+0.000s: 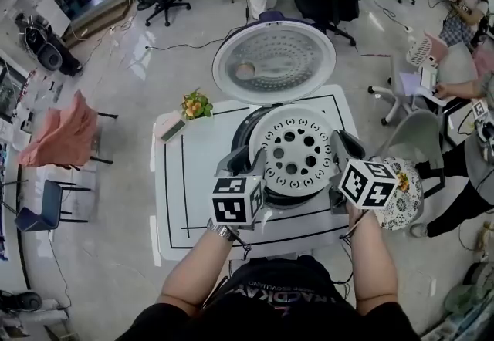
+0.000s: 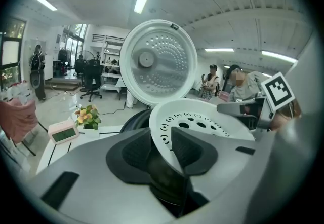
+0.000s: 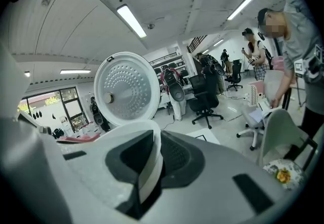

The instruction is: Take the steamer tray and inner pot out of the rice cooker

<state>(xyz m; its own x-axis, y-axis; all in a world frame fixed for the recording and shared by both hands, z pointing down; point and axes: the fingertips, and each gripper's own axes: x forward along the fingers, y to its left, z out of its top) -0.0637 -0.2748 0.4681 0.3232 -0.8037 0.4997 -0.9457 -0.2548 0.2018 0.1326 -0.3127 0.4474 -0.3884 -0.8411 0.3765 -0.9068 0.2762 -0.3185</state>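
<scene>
**Left gripper**: the jaws stand about half apart, astride the left rim of the steamer tray. A dark gap shows at the outer pad, so I count no firm hold yet. I should close fully on the rim before lifting.

**Steamer tray:** white, round and shallow, pierced with holes of mixed size. It sits in the mouth of the rice cooker, in front of the cooker's raised lid. The inner pot is hidden, presumably beneath the tray.

**Right gripper**: the jaws are nearly together, clamped on the tray's right rim. I would raise both sides evenly, straight up from the rice cooker, keeping the tray level.
</scene>
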